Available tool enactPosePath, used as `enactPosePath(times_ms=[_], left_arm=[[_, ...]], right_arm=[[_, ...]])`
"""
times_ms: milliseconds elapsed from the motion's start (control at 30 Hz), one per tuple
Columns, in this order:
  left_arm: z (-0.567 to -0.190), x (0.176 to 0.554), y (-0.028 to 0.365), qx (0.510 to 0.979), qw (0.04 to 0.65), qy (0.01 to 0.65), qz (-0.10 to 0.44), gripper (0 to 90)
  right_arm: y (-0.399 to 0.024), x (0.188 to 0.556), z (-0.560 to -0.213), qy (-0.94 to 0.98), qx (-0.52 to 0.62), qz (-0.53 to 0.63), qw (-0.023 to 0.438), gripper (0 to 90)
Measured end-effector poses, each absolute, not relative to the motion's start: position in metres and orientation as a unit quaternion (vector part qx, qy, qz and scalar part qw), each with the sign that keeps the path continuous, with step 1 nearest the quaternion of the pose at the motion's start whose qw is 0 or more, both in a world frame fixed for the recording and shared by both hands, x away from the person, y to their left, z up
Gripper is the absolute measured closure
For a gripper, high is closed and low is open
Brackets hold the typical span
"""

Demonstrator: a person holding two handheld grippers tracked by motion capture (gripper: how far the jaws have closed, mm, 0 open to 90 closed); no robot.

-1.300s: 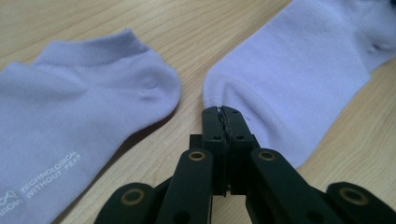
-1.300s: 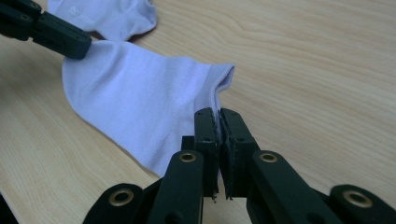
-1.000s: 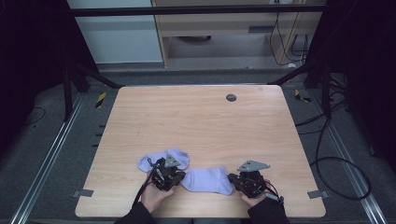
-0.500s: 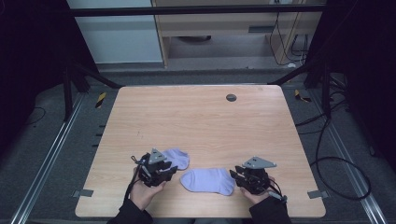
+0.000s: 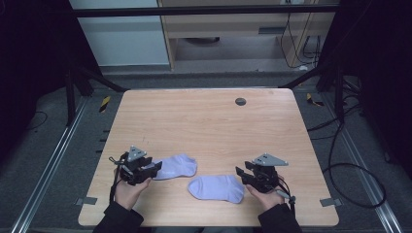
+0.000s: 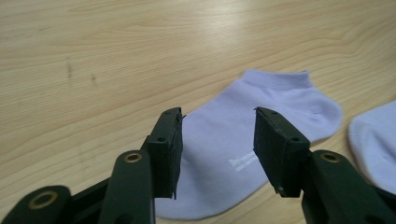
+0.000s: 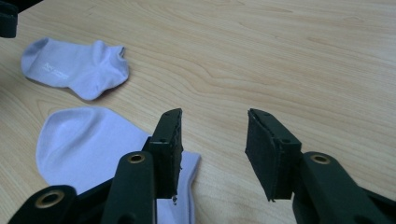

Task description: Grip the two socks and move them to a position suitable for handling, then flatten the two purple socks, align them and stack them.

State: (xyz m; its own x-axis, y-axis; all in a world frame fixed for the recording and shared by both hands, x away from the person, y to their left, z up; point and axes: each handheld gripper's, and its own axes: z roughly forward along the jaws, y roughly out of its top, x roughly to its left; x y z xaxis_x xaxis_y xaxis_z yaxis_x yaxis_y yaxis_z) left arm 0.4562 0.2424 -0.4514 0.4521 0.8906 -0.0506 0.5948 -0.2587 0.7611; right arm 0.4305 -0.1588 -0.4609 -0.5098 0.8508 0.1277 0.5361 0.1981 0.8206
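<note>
Looking down from the high view, I have two lilac ankle socks lying flat near the front edge of the wooden table [image 5: 204, 121], just apart from each other. The left sock [image 5: 176, 166] stretches roughly left to right, its near end just beyond my left gripper [image 5: 151, 168], whose jaws stand apart with nothing between them. The right sock [image 5: 217, 188] lies the same way, and my right gripper [image 5: 243, 174] sits at its right end, also spread and empty. Each hand is nearest its own sock.

The left gripper view adds what the overhead cannot: small white lettering on the left sock [image 6: 261, 130] and its cuff at the far end. The right gripper view shows one jaw over the right sock's [image 7: 93, 144] edge.
</note>
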Motion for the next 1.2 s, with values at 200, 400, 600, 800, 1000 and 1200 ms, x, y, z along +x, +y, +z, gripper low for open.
enactPosePath(times_ms=[200, 400, 600, 800, 1000, 1200], left_arm=[[-0.455, 0.46, 0.262, 0.758, 0.357, 0.504, 0.212, 49.2], [-0.458, 0.462, 0.275, 0.748, 0.353, 0.518, 0.217, 49.9], [-0.462, 0.466, 0.283, 0.744, 0.342, 0.529, 0.223, 50.2], [-0.466, 0.467, 0.286, 0.746, 0.334, 0.53, 0.223, 50.5], [-0.469, 0.468, 0.285, 0.75, 0.328, 0.529, 0.223, 50.7], [-0.476, 0.47, 0.281, 0.762, 0.313, 0.523, 0.218, 51.3]], right_arm=[[-0.149, 0.438, -0.454, 0.751, 0.456, 0.443, 0.182, 53.1], [-0.128, 0.448, -0.451, 0.753, 0.45, 0.447, 0.174, 52.3], [-0.101, 0.459, -0.449, 0.759, 0.443, 0.448, 0.166, 52.3], [-0.075, 0.47, -0.448, 0.759, 0.447, 0.443, 0.164, 50.5], [-0.055, 0.48, -0.45, 0.768, 0.442, 0.433, 0.164, 50.2], [-0.039, 0.491, -0.458, 0.778, 0.444, 0.415, 0.161, 51.2]])
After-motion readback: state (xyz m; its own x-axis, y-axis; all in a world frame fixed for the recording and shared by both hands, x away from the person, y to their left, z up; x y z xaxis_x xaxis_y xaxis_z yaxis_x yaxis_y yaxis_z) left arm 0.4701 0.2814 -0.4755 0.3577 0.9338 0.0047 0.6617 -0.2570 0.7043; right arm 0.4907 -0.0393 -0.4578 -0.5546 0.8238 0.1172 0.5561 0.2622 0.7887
